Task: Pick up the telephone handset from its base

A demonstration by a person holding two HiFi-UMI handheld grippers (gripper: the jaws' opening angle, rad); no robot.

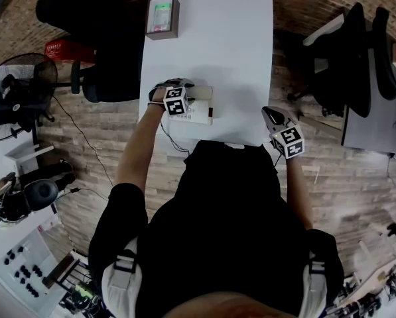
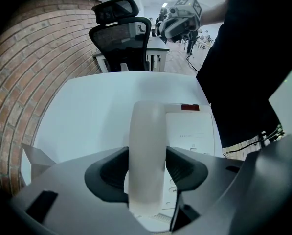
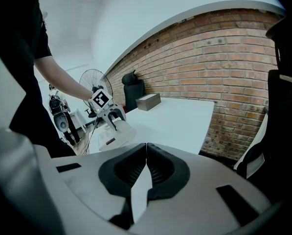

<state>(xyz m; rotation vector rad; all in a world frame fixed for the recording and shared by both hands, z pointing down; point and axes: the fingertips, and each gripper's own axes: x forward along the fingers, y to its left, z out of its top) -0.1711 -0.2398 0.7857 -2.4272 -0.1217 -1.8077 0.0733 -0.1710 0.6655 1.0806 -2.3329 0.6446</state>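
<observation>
A white telephone handset [image 2: 146, 146] lies in its cradle on the white telephone base [image 2: 192, 131] near the table's front edge. My left gripper [image 2: 146, 168] points steeply down over it, both dark pads against the handset's sides. In the head view the left gripper [image 1: 178, 90] covers the handset on the left part of the base [image 1: 203, 111]. My right gripper [image 1: 272, 116] hovers off the table's front right corner, shut on nothing. In the right gripper view its jaws [image 3: 146, 148] meet, with the telephone [image 3: 114, 133] far off to the left.
The white table [image 1: 217, 38] carries a small box [image 1: 162, 16] at its far left corner. A black office chair [image 1: 98, 52] stands left of the table, a fan [image 1: 18, 95] further left, more chairs [image 1: 357, 58] to the right. A brick wall [image 3: 224, 67] runs behind.
</observation>
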